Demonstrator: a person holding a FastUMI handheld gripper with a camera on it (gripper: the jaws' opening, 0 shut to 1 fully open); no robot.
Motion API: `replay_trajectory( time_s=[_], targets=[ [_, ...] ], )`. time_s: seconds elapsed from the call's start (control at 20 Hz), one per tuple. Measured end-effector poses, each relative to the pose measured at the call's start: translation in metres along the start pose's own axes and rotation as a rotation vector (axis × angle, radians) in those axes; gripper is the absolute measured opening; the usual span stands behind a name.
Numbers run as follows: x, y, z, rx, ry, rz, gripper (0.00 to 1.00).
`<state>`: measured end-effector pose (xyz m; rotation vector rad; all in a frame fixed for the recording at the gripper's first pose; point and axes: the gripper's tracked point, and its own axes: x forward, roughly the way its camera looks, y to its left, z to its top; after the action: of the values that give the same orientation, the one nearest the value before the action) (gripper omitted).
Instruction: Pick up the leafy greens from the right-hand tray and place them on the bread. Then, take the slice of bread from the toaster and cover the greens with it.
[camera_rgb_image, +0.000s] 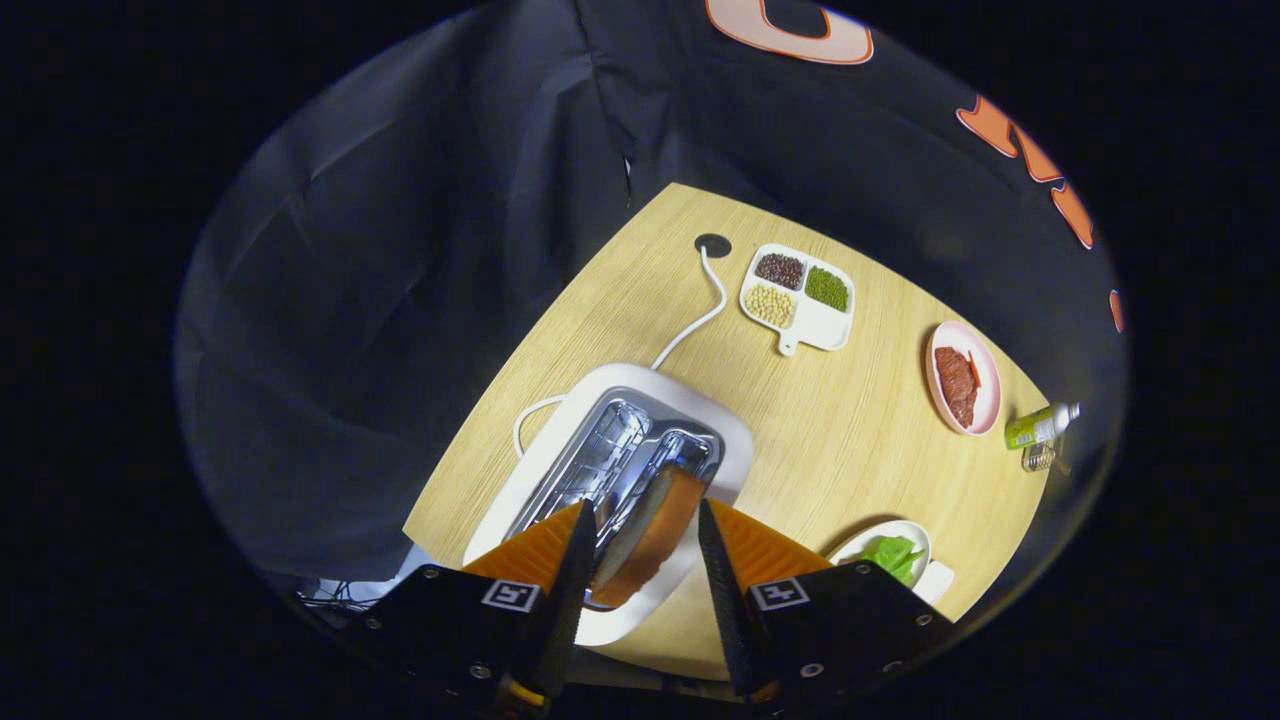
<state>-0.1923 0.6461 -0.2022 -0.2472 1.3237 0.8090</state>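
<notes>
One wood table (800, 420), gripper (645, 540) open w/ bread (655, 525) between.

Light wooden table (850, 440) seen from above. White toaster (730, 440) placed near front edge, white cord (700, 325) led back to round hole (712, 245). Divided dish (825, 325) with beans set behind; pink plate (990, 385), small bottle (1035, 427), bowl with greens (915, 535) placed at right.

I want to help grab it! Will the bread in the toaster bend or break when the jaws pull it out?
The bread slice stands on edge in the toaster slot between the open jaws, so it looks stiff. Its browned face suggests it may crumble if squeezed hard. Probably light.
</notes>
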Motion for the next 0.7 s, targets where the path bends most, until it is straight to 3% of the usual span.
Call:
replay_trajectory(
  time_s=[0.25,0.45,0.7],
  targets=[
    [0.011,-0.002,0.000,0.011,0.015,-0.038,0.25],
    [0.007,-0.002,0.003,0.051,-0.005,0.002,0.13],
    [-0.016,-0.010,0.009,0.095,-0.051,0.072,0.11]
  ],
)
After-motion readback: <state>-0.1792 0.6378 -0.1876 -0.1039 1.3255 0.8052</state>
